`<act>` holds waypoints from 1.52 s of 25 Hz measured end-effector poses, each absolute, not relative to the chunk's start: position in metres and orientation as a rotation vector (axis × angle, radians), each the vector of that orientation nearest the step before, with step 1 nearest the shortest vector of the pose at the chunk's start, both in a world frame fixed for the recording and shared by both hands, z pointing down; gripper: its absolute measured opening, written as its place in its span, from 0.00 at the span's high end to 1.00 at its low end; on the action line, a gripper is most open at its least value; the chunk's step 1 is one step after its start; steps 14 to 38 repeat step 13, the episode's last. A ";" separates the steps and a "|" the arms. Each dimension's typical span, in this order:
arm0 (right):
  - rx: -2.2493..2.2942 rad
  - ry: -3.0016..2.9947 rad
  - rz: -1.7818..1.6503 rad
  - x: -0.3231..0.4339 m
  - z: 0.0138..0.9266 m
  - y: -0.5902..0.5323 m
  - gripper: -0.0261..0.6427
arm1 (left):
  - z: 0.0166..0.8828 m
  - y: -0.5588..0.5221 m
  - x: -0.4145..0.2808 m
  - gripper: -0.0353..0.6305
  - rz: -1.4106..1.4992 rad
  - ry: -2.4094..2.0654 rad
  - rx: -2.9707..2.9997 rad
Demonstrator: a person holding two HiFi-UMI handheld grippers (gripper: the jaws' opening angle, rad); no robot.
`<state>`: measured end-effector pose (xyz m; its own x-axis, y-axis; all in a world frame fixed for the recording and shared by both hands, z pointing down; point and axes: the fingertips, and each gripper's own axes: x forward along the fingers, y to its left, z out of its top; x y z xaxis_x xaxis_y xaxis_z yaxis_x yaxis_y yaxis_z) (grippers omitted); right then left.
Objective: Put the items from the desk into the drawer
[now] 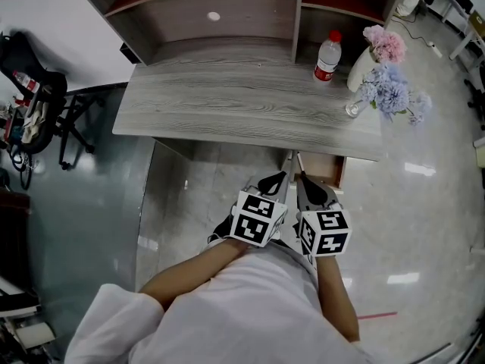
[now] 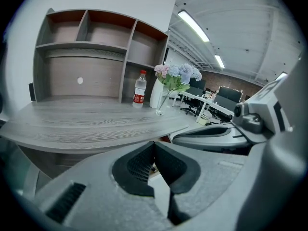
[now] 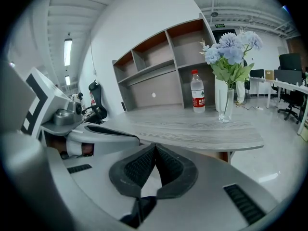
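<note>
A clear water bottle [image 1: 327,55] with a red cap and label stands at the back right of the grey wooden desk [image 1: 227,105]. To its right stand a white vase of pink flowers [image 1: 362,67] and a glass vase of blue flowers [image 1: 355,108]. Both grippers hang side by side in front of the desk's front edge, below its top. My left gripper [image 1: 282,177] is shut with nothing in it, and my right gripper [image 1: 301,177] is shut and empty too. The left gripper view shows the bottle [image 2: 139,89] beyond the closed left gripper [image 2: 154,142]. The right gripper view shows the bottle [image 3: 197,93] beyond the closed right gripper [image 3: 155,146].
A hutch with open shelves [image 1: 220,6] rises along the desk's back. A brown wooden unit [image 1: 324,169] shows under the desk's right end. A black chair with bags [image 1: 34,105] stands at the left. Other office desks and chairs [image 2: 216,105] lie to the right.
</note>
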<state>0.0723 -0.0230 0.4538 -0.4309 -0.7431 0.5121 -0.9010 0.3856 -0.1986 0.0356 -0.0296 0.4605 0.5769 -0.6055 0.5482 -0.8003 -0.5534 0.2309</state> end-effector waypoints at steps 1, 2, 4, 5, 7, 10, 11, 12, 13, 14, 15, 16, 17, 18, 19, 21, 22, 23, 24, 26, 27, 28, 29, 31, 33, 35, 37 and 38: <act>1.432 -2.311 0.649 0.072 0.453 -0.023 0.96 | 0.460 -0.030 0.036 0.94 0.572 -1.127 2.352; 1.432 -2.311 0.649 0.072 0.453 -0.023 0.96 | 0.460 -0.030 0.036 0.94 0.573 -1.129 2.353; 1.430 -2.313 0.650 0.072 0.454 -0.023 0.96 | 0.460 -0.030 0.035 0.94 0.572 -1.132 2.352; 1.429 -2.313 0.650 0.072 0.454 -0.023 0.96 | 0.460 -0.030 0.036 0.94 0.572 -1.134 2.352; 1.427 -2.314 0.650 0.073 0.456 -0.023 0.96 | 0.461 -0.030 0.036 0.94 0.572 -1.134 2.351; 1.424 -2.313 0.652 0.072 0.456 -0.023 0.96 | 0.462 -0.031 0.036 0.94 0.574 -1.133 2.348; 1.424 -2.313 0.652 0.072 0.456 -0.022 0.96 | 0.462 -0.031 0.035 0.94 0.575 -1.133 2.347; 1.423 -2.313 0.652 0.071 0.456 -0.022 0.96 | 0.462 -0.031 0.035 0.94 0.575 -1.133 2.347; 1.423 -2.313 0.652 0.071 0.456 -0.022 0.96 | 0.462 -0.031 0.035 0.94 0.575 -1.133 2.347; 1.423 -2.313 0.652 0.071 0.456 -0.022 0.96 | 0.462 -0.031 0.035 0.94 0.575 -1.133 2.347; 1.423 -2.313 0.652 0.071 0.456 -0.022 0.96 | 0.462 -0.031 0.035 0.94 0.575 -1.133 2.347; 1.423 -2.313 0.652 0.071 0.456 -0.022 0.96 | 0.462 -0.031 0.035 0.94 0.575 -1.133 2.347; 1.423 -2.313 0.652 0.071 0.456 -0.022 0.96 | 0.462 -0.031 0.035 0.94 0.575 -1.133 2.347; 1.423 -2.313 0.652 0.071 0.456 -0.022 0.96 | 0.462 -0.031 0.035 0.94 0.575 -1.133 2.347; 1.423 -2.313 0.652 0.071 0.456 -0.022 0.96 | 0.462 -0.031 0.035 0.94 0.575 -1.133 2.347; 1.423 -2.313 0.652 0.071 0.456 -0.022 0.96 | 0.462 -0.031 0.035 0.94 0.575 -1.133 2.347; 1.423 -2.313 0.652 0.071 0.456 -0.022 0.96 | 0.462 -0.031 0.035 0.94 0.575 -1.133 2.347; 1.423 -2.313 0.652 0.071 0.456 -0.022 0.96 | 0.462 -0.031 0.035 0.94 0.575 -1.133 2.347; 1.423 -2.313 0.652 0.071 0.456 -0.022 0.96 | 0.462 -0.031 0.035 0.94 0.575 -1.133 2.347; 1.423 -2.313 0.652 0.071 0.456 -0.022 0.96 | 0.462 -0.031 0.035 0.94 0.575 -1.133 2.347; 1.423 -2.313 0.652 0.071 0.456 -0.022 0.96 | 0.462 -0.031 0.035 0.94 0.575 -1.133 2.347; 1.423 -2.313 0.652 0.071 0.456 -0.022 0.96 | 0.462 -0.031 0.035 0.94 0.575 -1.133 2.347; 1.423 -2.313 0.652 0.071 0.456 -0.022 0.96 | 0.462 -0.031 0.035 0.94 0.575 -1.133 2.347; 1.423 -2.313 0.652 0.071 0.456 -0.022 0.96 | 0.462 -0.031 0.035 0.94 0.575 -1.133 2.347; 1.423 -2.313 0.652 0.071 0.456 -0.022 0.96 | 0.462 -0.031 0.035 0.94 0.575 -1.133 2.347; 1.423 -2.313 0.652 0.071 0.456 -0.022 0.96 | 0.462 -0.031 0.035 0.94 0.575 -1.133 2.347; 1.423 -2.313 0.652 0.071 0.456 -0.022 0.96 | 0.462 -0.031 0.035 0.94 0.575 -1.133 2.347; 1.423 -2.313 0.652 0.071 0.456 -0.022 0.96 | 0.462 -0.031 0.035 0.94 0.575 -1.133 2.347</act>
